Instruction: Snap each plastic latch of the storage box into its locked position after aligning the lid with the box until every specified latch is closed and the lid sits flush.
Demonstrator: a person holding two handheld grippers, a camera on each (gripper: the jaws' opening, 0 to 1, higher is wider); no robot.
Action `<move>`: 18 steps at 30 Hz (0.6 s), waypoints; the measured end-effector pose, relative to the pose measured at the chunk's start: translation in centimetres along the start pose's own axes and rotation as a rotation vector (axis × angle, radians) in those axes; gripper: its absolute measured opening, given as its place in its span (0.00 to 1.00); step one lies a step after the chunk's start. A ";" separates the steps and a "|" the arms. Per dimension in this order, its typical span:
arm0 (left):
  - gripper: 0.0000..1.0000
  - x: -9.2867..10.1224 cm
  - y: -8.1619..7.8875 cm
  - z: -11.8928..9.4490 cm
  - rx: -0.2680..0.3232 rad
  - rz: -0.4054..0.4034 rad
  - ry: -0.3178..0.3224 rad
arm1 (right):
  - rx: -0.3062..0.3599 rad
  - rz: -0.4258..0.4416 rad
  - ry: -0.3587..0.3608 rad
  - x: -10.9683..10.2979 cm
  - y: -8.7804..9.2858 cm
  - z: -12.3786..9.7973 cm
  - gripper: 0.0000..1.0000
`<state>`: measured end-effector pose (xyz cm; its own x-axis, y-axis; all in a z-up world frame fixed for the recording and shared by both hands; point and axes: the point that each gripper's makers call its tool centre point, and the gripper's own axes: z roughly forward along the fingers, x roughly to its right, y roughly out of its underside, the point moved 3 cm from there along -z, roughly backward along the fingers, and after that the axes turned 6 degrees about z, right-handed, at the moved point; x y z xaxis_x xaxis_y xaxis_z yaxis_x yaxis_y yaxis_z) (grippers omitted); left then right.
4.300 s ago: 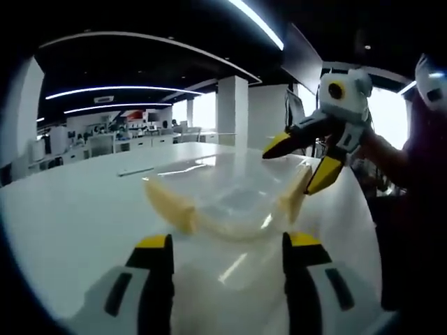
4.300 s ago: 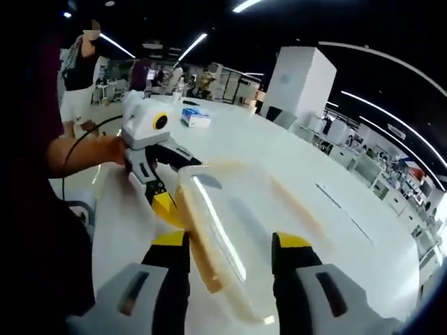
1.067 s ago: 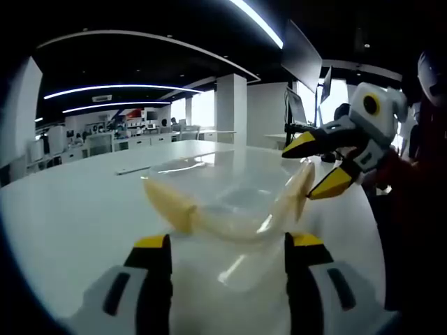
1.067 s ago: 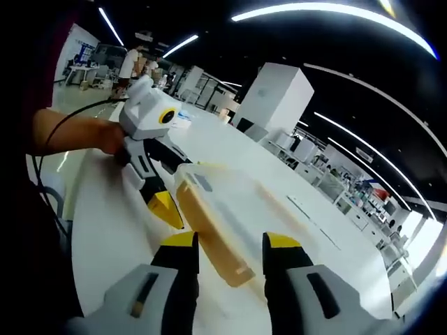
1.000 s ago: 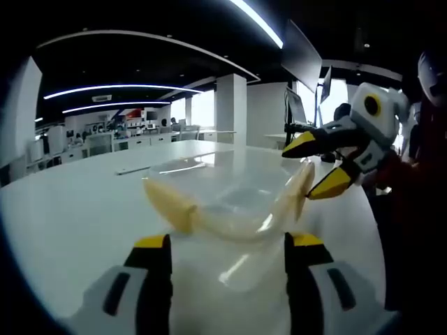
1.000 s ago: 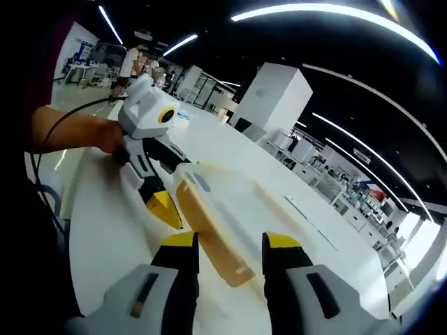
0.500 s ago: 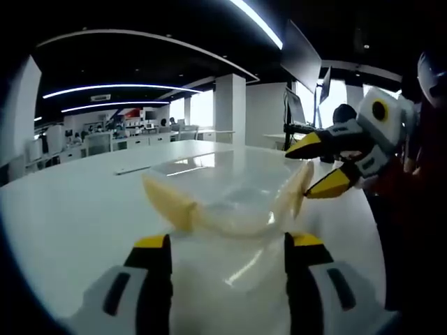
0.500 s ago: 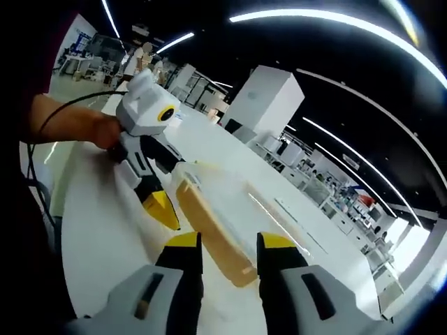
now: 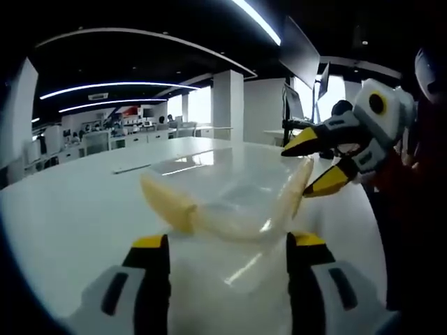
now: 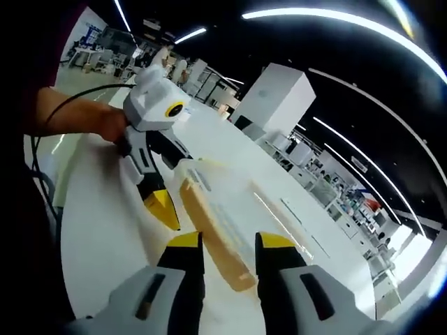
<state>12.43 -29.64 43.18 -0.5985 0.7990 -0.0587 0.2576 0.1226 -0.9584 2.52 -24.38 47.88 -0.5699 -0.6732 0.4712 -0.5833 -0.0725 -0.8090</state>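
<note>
A clear plastic storage box with its lid on rests on a white table. Tan latches hang at its left end and right end. My left gripper is open just short of the box's near side, nothing between its jaws. My right gripper comes in from the right with its yellow tips above and below the right latch. In the right gripper view, that latch lies lengthwise between my right gripper's narrowed jaws. The left gripper stands at the box's far corner.
A person's hand holds the left gripper, and a black cable trails off the table edge. A dark sleeve stands at the right. White pillars, desks and distant people are far behind.
The right gripper's jaws have drawn closer together around the latch and its view has tilted. The left gripper and the box have hardly moved.
</note>
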 end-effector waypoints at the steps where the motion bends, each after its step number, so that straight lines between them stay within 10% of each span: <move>1: 0.69 0.0 0.0 0.1 0.001 0.001 0.000 | -0.013 0.029 0.000 0.1 0.7 0.2 0.26; 18: 0.71 0.3 -0.3 -0.2 -0.003 0.047 -0.004 | 0.034 0.003 0.005 -0.5 0.3 -0.4 0.26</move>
<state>12.32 -29.38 43.47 -0.5882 0.8019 -0.1051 0.2881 0.0863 -0.9537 2.39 -23.74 47.59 -0.5747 -0.6694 0.4708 -0.5616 -0.0959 -0.8219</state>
